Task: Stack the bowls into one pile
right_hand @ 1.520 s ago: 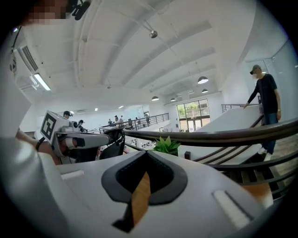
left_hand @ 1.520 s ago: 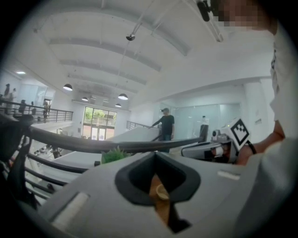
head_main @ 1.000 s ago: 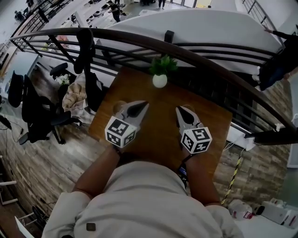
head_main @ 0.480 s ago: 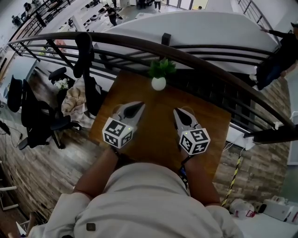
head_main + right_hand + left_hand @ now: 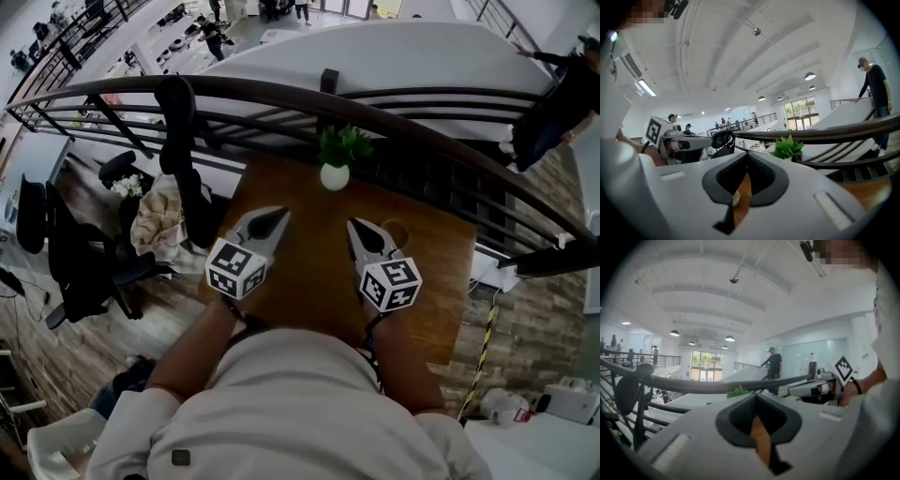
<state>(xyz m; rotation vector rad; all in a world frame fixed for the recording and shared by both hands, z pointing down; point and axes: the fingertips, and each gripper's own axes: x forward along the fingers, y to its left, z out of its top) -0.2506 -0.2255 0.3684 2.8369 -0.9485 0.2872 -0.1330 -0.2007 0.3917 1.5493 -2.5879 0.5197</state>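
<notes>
In the head view my two grippers hover side by side over a brown wooden table (image 5: 431, 281), and both point away from me. The left gripper (image 5: 278, 214) is shut and holds nothing. The right gripper (image 5: 353, 225) is shut and empty too. Just right of the right gripper lies a faint brown round rim (image 5: 397, 232) that looks like a bowl. A small pale round thing (image 5: 736, 198) shows through the gap under the right gripper (image 5: 747, 153). Only bare wood shows under the left gripper (image 5: 757, 397).
A green plant in a white pot (image 5: 334, 173) stands at the table's far edge, against a dark curved railing (image 5: 281, 94). Office chairs (image 5: 84, 262) and a bundle of cloth (image 5: 155, 216) are left of the table. A person (image 5: 775, 367) stands beyond the railing.
Both grippers have shifted a little to the left over the table. The round rim beside the right gripper has come out from under it. A round shape formerly beside the left gripper is now hidden.
</notes>
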